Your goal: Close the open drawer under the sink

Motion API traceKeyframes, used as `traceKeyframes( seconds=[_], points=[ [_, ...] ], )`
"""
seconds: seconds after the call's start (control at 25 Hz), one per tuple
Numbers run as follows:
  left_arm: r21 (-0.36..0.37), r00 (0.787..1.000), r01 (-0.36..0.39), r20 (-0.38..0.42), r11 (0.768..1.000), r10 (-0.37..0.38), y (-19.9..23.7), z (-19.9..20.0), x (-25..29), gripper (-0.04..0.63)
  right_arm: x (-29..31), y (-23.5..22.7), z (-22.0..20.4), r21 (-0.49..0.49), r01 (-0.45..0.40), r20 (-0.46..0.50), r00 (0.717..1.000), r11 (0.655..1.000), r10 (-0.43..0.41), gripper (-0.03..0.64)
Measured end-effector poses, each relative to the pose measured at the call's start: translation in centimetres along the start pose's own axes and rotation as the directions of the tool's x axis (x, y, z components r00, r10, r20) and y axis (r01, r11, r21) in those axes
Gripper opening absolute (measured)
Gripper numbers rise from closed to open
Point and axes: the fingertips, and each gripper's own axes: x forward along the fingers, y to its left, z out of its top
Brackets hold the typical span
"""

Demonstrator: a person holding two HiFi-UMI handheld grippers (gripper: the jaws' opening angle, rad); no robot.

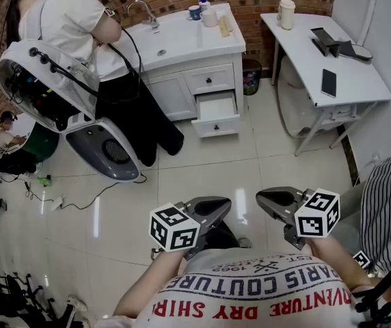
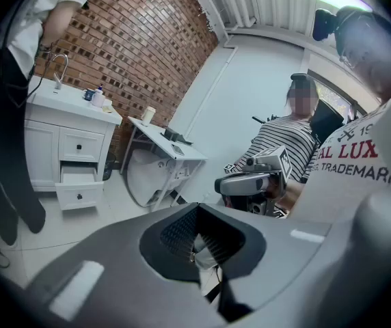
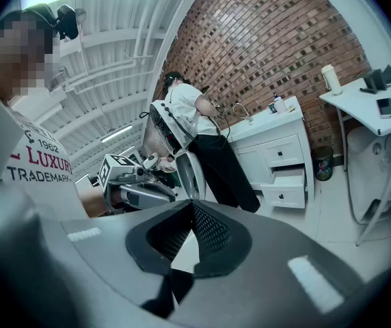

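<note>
The white sink cabinet point(image 1: 182, 43) stands against the brick wall at the far end of the room. Its lower right drawer point(image 1: 217, 108) is pulled out, with a shut drawer above it. The same open drawer point(image 2: 78, 183) shows at the left of the left gripper view, and the drawer point(image 3: 288, 183) shows right of centre in the right gripper view. My left gripper point(image 1: 216, 203) and right gripper point(image 1: 267, 198) are held close to my chest, far from the cabinet. Both are shut on nothing, the left gripper point(image 2: 197, 210) and right gripper point(image 3: 193, 207) with jaws meeting at the tips.
A person in a white shirt and black trousers point(image 1: 124, 94) stands at the cabinet's left side beside a large white domed machine point(image 1: 59, 87). A white table point(image 1: 359, 80) with a phone point(image 1: 329, 83) stands at the right, and a bin point(image 1: 251, 76) beside the cabinet. A person in stripes point(image 1: 387, 203) is at my right.
</note>
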Motion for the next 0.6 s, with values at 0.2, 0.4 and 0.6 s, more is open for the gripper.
traceKeyframes(
  seconds=[0.2, 0.4, 0.6],
  points=[
    [-0.005, 1.000, -0.006, 0.011, 1.000, 0.006, 2.4, 0.5, 1.1, -0.017, 0.6, -2.7, 0.7, 0.005, 0.023, 0.022, 0.999, 1.000, -0.024, 0.008],
    [-0.001, 1.000, -0.018, 0.024, 1.000, 0.018, 6.0, 0.8, 1.6, -0.017, 2.9, -5.3, 0.8, -0.038, 0.043, 0.032, 0.999, 0.998, -0.042, 0.008],
    [-0.044, 0.999, -0.031, 0.034, 0.999, 0.033, 11.8, 0.6, 1.6, -0.017, 6.8, -8.8, 1.9, -0.044, 0.050, 0.032, 0.998, 0.998, -0.049, 0.008]
  ],
)
